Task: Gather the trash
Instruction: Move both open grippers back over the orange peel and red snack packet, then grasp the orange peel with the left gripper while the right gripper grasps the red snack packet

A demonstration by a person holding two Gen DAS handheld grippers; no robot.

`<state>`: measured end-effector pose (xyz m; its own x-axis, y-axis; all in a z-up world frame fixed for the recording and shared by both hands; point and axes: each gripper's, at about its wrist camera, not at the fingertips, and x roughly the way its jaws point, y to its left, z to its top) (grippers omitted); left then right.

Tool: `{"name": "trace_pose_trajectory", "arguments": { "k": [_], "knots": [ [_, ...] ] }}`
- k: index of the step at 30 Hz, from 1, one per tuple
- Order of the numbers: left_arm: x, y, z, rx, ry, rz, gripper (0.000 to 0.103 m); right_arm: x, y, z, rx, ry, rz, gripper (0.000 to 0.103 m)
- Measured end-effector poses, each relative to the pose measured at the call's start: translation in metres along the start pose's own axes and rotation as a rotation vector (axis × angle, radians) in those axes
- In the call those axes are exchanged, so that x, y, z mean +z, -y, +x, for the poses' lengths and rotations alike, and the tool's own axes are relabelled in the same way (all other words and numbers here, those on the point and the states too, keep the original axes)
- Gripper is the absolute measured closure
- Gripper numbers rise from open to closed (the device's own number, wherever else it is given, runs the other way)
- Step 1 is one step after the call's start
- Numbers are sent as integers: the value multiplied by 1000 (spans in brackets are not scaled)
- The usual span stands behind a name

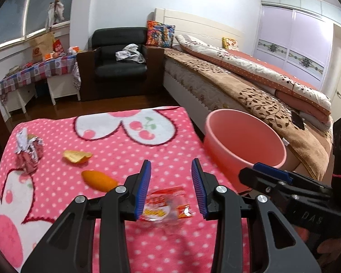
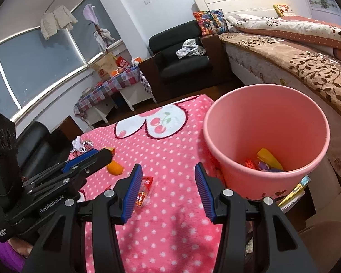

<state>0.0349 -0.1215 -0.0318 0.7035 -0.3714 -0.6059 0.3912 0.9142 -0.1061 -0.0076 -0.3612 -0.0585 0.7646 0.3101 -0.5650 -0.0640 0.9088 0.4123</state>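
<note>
A clear and red snack wrapper lies on the pink dotted blanket, just beyond and between the tips of my left gripper, whose jaws stand open and apart from it. Further left lie an orange peel piece, a yellow chip and a crumpled foil wrapper. The pink bin stands at the blanket's right edge with several scraps inside. My right gripper hovers open over bare blanket left of the bin, nothing between its pads. The wrapper shows beside its left finger.
A bed with a brown leaf-print cover runs along the right. A black armchair and a low table with a checked cloth stand behind the blanket. Books lie under the bin's right side.
</note>
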Motion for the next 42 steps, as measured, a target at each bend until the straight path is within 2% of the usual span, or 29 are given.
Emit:
{"name": "trace_pose_trajectory", "arguments": {
  "k": [8,13,21,28,35,39,42],
  "knots": [
    [-12,-41,-13,52,6,-74,66,-5,-12,12,11,-32,-23,55],
    [-21,-63,-12,95,-18,-114,66,-10,-18,24,23,-60,-37,56],
    [-31,-90,8,124,-93,-206,66,-16,-21,41,39,-95,-43,56],
    [-22,-102,47,135,-175,-320,66,-19,-23,48,39,-99,-70,56],
    [-12,-101,77,212,-224,-331,66,-21,-19,55,67,-126,-66,56],
    [-13,-95,83,245,-235,-287,66,-22,-22,59,81,-148,-79,56],
    [-15,-94,81,249,-222,-273,74,-24,-26,63,83,-166,-93,56]
  ]
}}
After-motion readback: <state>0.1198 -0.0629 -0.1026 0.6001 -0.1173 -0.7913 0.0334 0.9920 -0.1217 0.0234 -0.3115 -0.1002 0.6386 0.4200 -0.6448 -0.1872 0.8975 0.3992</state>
